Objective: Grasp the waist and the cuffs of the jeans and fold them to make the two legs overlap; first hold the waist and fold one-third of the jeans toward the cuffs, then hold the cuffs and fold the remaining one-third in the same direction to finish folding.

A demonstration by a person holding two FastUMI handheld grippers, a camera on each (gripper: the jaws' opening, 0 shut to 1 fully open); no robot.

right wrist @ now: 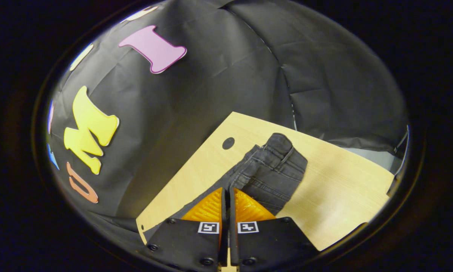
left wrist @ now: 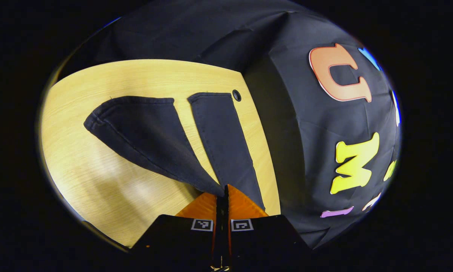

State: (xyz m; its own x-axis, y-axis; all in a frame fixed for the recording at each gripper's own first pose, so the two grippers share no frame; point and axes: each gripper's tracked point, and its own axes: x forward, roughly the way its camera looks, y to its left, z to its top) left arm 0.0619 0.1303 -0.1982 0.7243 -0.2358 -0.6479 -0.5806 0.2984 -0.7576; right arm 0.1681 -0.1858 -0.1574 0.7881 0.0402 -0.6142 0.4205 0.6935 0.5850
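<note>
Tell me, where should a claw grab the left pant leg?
At its cuff, I'd say, coming in from the bare table on its outer side. That hem lies flat with free wood around it, apart from the other leg.

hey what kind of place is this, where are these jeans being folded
Probably a recording booth: black cloth wall behind a light wooden table, where dark jeans are pinched by the left gripper and right gripper.
</note>
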